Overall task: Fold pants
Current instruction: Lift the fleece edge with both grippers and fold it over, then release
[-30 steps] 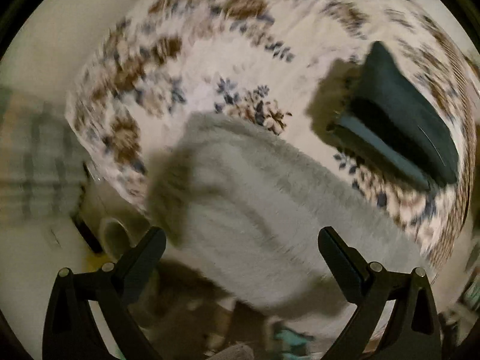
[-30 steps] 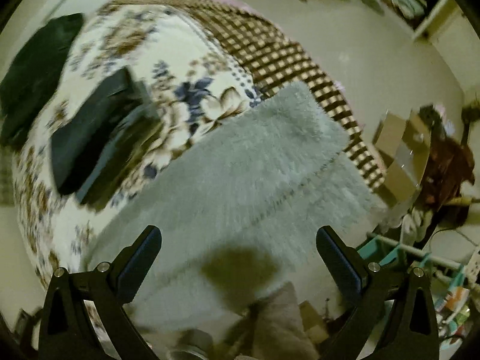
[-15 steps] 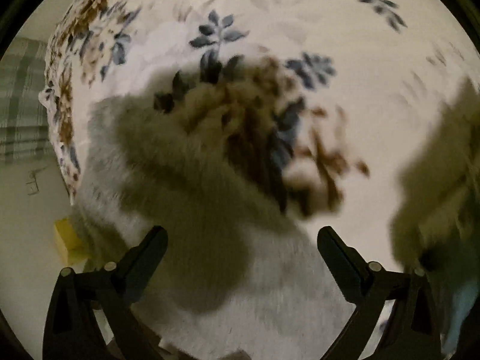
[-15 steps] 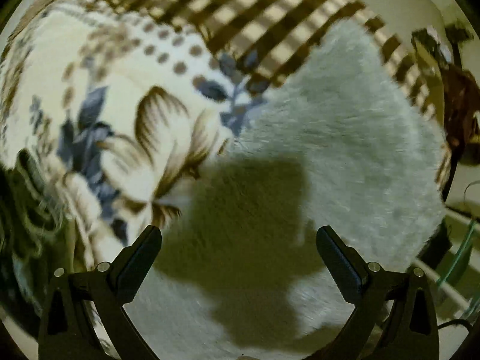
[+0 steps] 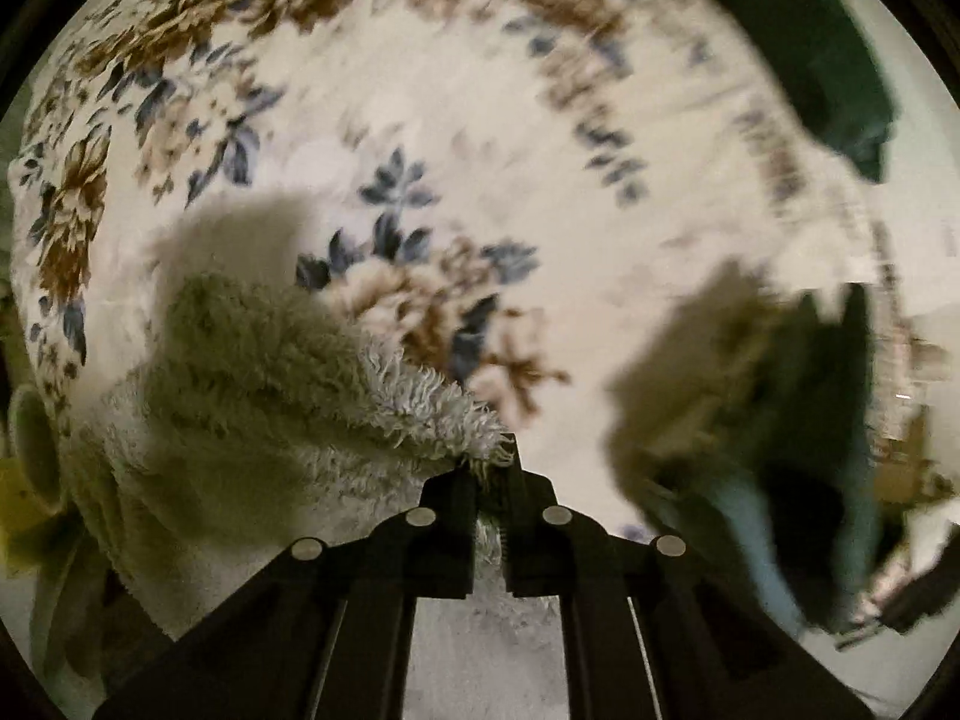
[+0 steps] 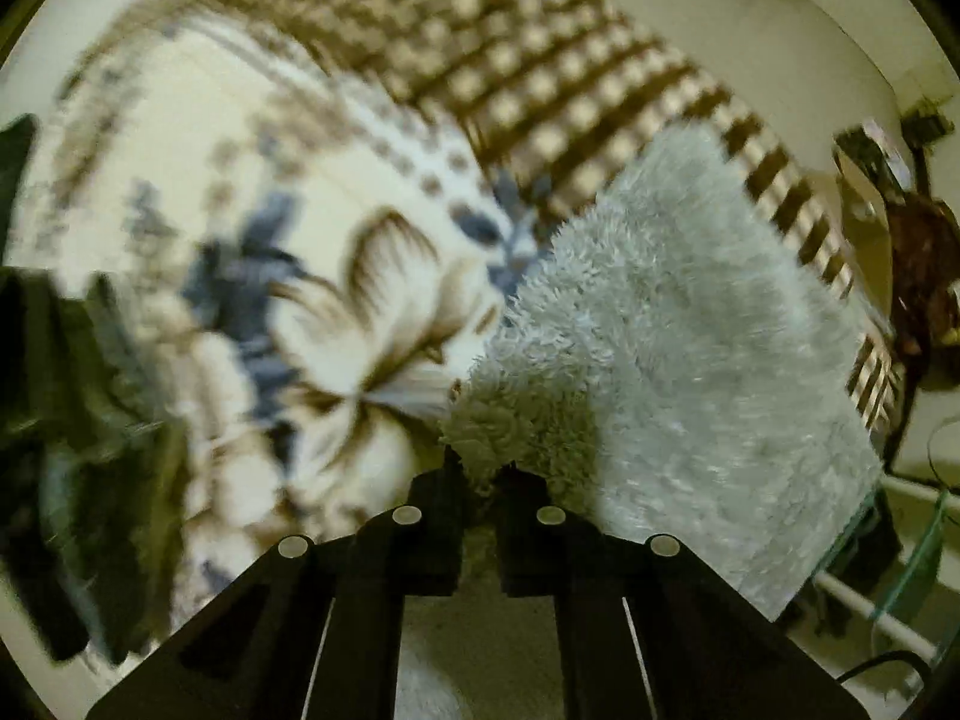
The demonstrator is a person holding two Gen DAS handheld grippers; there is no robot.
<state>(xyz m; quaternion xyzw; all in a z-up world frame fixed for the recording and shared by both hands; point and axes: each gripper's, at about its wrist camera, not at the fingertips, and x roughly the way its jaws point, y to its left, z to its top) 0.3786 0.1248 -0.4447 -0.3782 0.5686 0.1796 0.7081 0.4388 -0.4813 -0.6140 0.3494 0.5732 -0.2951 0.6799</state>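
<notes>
- L gripper [image 5: 493,468]: I had it clenched on the edge of the fluffy grey pants [image 5: 270,372]; pile stuck up betw. the two black fingers [image 5: 450,498] and a tuft showed in the slit lower down.
- In the L wrist view the pants ran from the pinch out to the left and down, bunched in a thick ridge, lying on the floral blanket [image 5: 420,120].
- R gripper [image 6: 480,474]: also clamped on the pants [image 6: 690,360], at a corner/edge nearest the cam; fabric puckered right at the tips.
- In the R wrist view the rest of the pants spread flat up and to the right, over the floral blanket [image 6: 360,330] and partly over a brown checked cover [image 6: 540,72] beyond it.
- Dark shape at right of the L view [image 5: 798,480] was too blurred for me to say what it was.
- Dark green cloth [image 5: 810,42] lay at the far top-right edge of the blanket, well apart from the pants.
- More dark cloth [image 6: 66,420] sat at the left of the R view, blurred, near the blanket edge.
- Pale floor [image 6: 780,42] and some clutter [image 6: 918,276] showed past the bed on the right side of the R view.
</notes>
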